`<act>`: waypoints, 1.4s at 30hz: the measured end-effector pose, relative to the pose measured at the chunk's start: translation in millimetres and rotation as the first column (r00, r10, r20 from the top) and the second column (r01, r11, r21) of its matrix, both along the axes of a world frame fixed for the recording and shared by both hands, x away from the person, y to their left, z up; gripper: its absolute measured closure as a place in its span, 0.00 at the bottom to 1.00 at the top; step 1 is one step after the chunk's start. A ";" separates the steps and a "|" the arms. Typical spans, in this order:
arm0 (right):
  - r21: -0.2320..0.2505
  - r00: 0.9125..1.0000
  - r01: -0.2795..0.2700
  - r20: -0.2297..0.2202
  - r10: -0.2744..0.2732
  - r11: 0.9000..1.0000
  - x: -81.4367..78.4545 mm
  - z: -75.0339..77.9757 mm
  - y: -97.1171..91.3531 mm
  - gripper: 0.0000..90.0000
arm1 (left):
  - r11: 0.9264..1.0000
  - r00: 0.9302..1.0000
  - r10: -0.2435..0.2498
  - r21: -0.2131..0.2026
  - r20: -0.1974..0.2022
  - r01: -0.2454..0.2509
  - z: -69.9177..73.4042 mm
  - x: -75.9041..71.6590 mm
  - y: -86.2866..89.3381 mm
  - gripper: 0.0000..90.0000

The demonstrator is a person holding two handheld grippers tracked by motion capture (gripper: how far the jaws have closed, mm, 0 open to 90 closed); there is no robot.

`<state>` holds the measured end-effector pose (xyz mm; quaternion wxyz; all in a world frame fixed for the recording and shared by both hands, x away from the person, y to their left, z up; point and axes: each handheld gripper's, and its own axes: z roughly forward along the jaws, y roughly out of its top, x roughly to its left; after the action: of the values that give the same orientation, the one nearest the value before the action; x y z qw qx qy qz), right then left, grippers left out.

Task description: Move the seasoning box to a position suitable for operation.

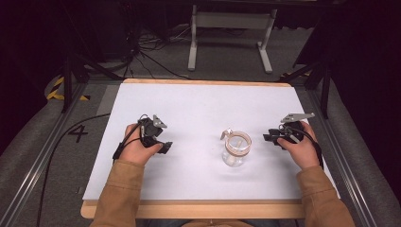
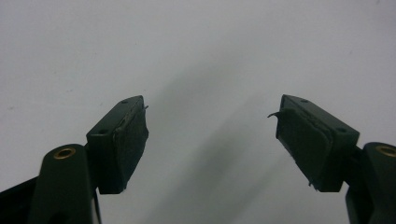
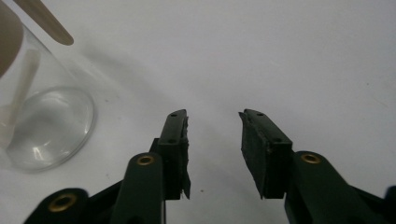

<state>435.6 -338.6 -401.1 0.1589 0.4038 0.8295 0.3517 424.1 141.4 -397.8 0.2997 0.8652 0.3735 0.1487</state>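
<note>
In the high view a person sits at the bottom edge of the frame, both forearms in tan sleeves (image 1: pixel 124 184) reaching up onto a white table (image 1: pixel 198 104). The left hand (image 1: pixel 138 150), at the lower left of the table, holds the left gripper (image 1: pixel 165 146), which points toward the middle of the frame. The right hand (image 1: pixel 299 150), at the lower right, holds the right gripper (image 1: pixel 268 137), which points left toward a glass jar (image 1: pixel 237 149).

The jar stands upright just right of the frame's centre, between the two grippers and nearer the right one. It is clear, with a pale band around its rim and a small metal clasp (image 1: pixel 226 134) at its upper left edge. A flat wooden stick (image 1: pixel 239 143) leans inside it. The jar is apart from both grippers.

In the left gripper view the left gripper (image 2: pixel 212 135) has its two black jaws spread wide, with bare white table between them and nothing held. Its pads (image 2: pixel 131 142) look frayed at the edges.

In the right gripper view the right gripper (image 3: pixel 214 142) has its jaws set to a narrower gap, also with nothing between them. The jar (image 3: pixel 44 126) fills the upper left corner of that frame, its round glass base resting on the table, and the tip of the stick (image 3: pixel 46 21) slants out above it. The jar sits off to the left of the jaws, not touching them.
</note>
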 end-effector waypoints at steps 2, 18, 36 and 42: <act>-0.005 1.000 0.001 0.000 -0.001 1.000 -1.9 0.8 0.6 0.74 | 0.998 1.000 0.001 -0.062 -0.004 -0.001 3.5 -0.9 2.1 0.28; 0.055 0.986 -0.158 -0.045 0.161 0.986 -10.2 11.9 16.1 1.00 | 0.979 0.995 -0.025 -0.205 -0.097 0.005 14.0 -15.4 10.9 0.23; 0.039 0.960 -0.261 -0.096 0.264 0.964 -0.7 -10.9 51.6 1.00 | 0.979 0.985 -0.127 -0.172 -0.118 0.106 18.3 -31.5 -1.6 0.22; 0.033 0.949 -0.295 -0.103 0.296 0.955 -2.6 -12.3 58.9 1.00 | 0.980 0.984 -0.130 -0.167 -0.121 0.109 18.6 -31.8 -2.9 0.22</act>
<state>433.1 -279.6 -413.4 0.0563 0.2947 0.8848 0.3564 392.3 138.5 -379.3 0.3512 0.8672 0.3505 0.0431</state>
